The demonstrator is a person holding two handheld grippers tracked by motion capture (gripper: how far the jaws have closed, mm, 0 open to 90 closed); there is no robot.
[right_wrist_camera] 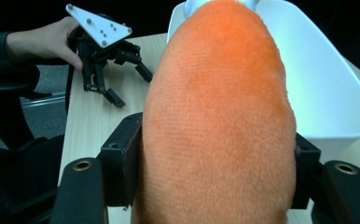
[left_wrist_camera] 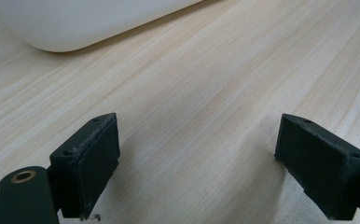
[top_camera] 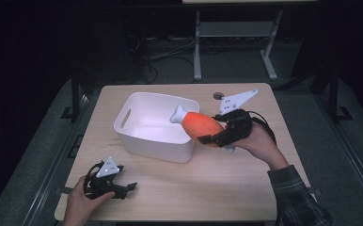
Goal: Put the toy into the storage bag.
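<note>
Dark room; grey floor (top_camera: 226, 70); white-legged desk (top_camera: 197, 47) behind wooden table (top_camera: 193, 188).

Orange plush drumstick (right_wrist_camera: 218, 121) clamped between right gripper (right_wrist_camera: 215, 172) jaws, white bin (right_wrist_camera: 327, 84) behind, left gripper (right_wrist_camera: 104, 56) resting on table (right_wrist_camera: 87, 121), hand-held

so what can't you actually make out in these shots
- Right gripper view: the far end of the orange plush drumstick is cut off by the top edge, and its body hides the right gripper pads' faces.
- High view: the floor of the white bin is partly hidden by the drumstick and by glare.
- Left gripper view: the bin is cut off by the top edge.
- High view: the left gripper jaws are too small to judge.
</note>
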